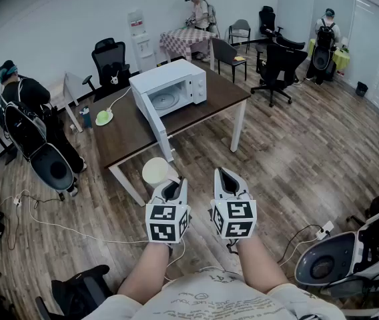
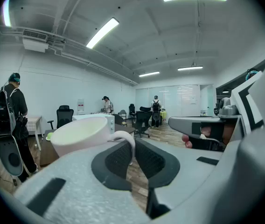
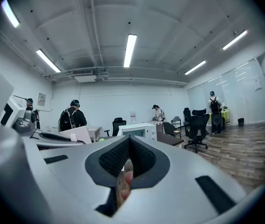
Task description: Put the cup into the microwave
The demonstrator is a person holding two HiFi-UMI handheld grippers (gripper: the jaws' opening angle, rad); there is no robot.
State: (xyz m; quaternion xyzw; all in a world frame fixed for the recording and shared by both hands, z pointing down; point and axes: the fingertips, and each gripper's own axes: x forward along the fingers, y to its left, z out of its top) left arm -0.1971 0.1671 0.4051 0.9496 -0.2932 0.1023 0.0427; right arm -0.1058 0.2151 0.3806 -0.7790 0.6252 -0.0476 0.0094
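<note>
A white cup (image 1: 157, 172) hangs in the air in front of me, short of the table's near end. My left gripper (image 1: 173, 187) is shut on its handle (image 2: 123, 137); in the left gripper view the cup's bowl (image 2: 79, 135) sits to the left of the pads. My right gripper (image 1: 227, 176) is beside it on the right, shut with nothing in it (image 3: 129, 146). The white microwave (image 1: 169, 91) stands on the brown table (image 1: 213, 105), its door (image 1: 157, 131) swung open towards me and the glass turntable showing inside. The right gripper view shows the microwave (image 3: 139, 130) straight ahead.
A green dish (image 1: 104, 117) and a bottle (image 1: 86, 117) are at the table's left end. Black office chairs (image 1: 279, 65) stand around. A person with a backpack (image 1: 26, 119) stands at the left and others at the back. Cables (image 1: 49, 225) lie on the wooden floor.
</note>
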